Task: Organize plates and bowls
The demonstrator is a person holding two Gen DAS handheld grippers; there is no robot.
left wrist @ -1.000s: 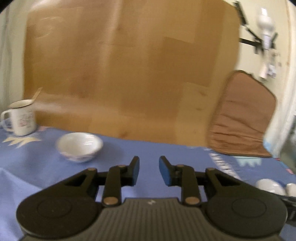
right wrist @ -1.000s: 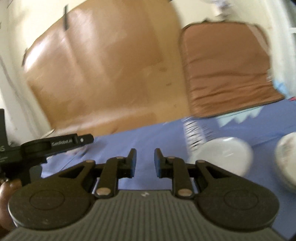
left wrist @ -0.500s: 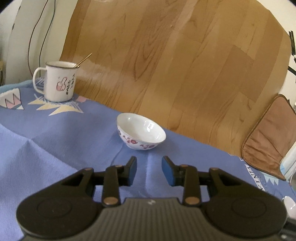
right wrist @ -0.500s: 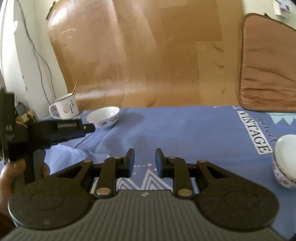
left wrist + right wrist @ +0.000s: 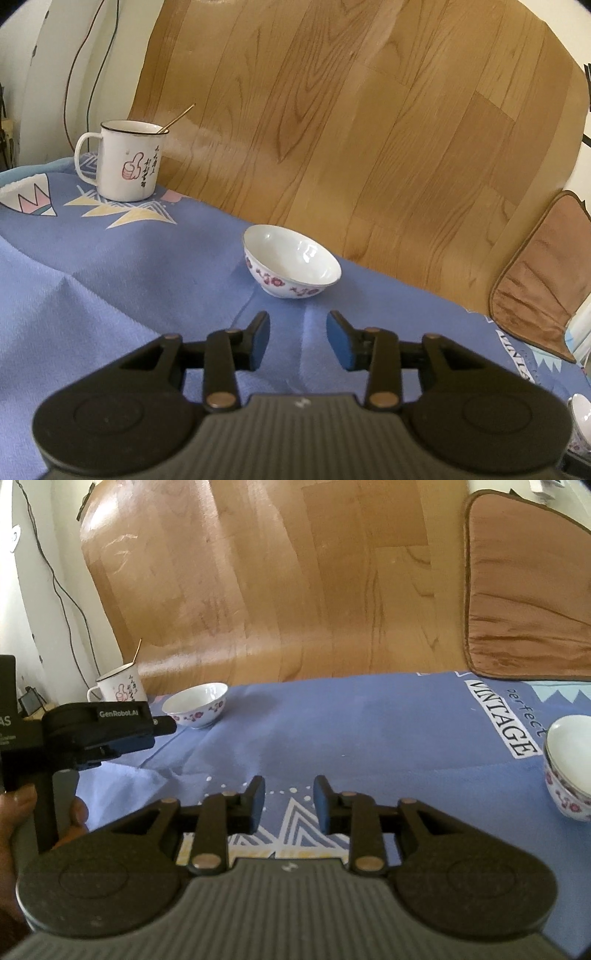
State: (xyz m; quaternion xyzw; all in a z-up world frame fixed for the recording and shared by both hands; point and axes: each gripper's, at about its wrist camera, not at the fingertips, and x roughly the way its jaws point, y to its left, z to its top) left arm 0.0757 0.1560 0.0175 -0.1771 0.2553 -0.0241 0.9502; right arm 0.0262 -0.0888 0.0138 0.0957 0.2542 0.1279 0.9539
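A white bowl with purple flowers [image 5: 291, 266] stands on the blue cloth just ahead of my left gripper [image 5: 297, 339], which is open and empty, a short way from it. The same bowl shows in the right wrist view [image 5: 195, 709], with the left gripper [image 5: 162, 725] beside it. My right gripper [image 5: 289, 800] is open and empty above the cloth's middle. A stack of similar bowls [image 5: 569, 771] stands at the right; its edge shows in the left wrist view [image 5: 581, 421].
A white enamel mug with a spoon [image 5: 123, 159] stands at the far left corner of the cloth. A brown cushion [image 5: 524, 587] lies on the wood floor [image 5: 351, 110] beyond the cloth's far edge. Cables hang on the left wall.
Both grippers swung left and steadied. The left gripper came closer to the flowered bowl and opened a little wider. The right gripper's view now takes in the left gripper, mug and bowl.
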